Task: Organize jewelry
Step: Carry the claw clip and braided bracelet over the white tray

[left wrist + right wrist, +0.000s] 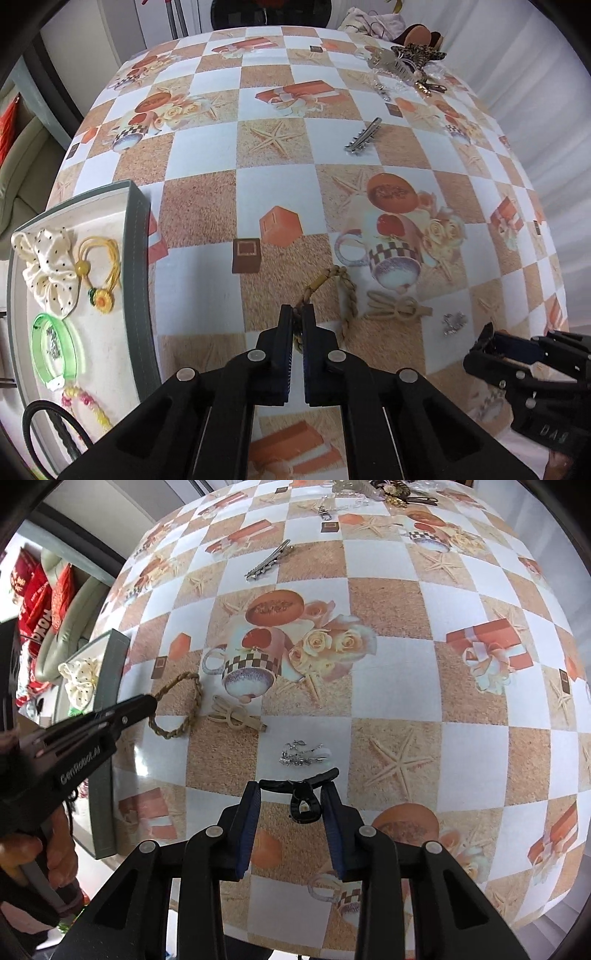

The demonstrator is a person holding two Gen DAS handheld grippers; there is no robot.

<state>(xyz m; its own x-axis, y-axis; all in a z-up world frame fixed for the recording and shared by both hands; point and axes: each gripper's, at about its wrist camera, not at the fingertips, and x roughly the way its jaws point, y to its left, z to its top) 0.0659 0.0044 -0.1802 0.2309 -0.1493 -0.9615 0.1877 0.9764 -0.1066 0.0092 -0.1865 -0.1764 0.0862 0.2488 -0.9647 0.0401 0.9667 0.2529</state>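
Observation:
In the left wrist view my left gripper (298, 311) is shut on one end of a tan braided rope bracelet (347, 295), which loops away to the right over the checked tablecloth. The right wrist view shows that same gripper (149, 701) pinching the bracelet (184, 709) beside the tray. My right gripper (291, 794) is shut on a black claw hair clip (303, 805), held crosswise between its blue pads just above the table. A grey-rimmed tray (138, 258) at the left holds a cream dotted scrunchie (48, 269), a yellow hair tie (99, 273) and a green bangle (51, 347).
A beige bow clip (399, 310) and a small silver piece (452, 324) lie right of the bracelet. A silver toothed clip (364, 134) lies mid-table. A heap of jewelry and clips (406, 62) sits at the far right corner. A person's hand (22, 853) grips the left tool.

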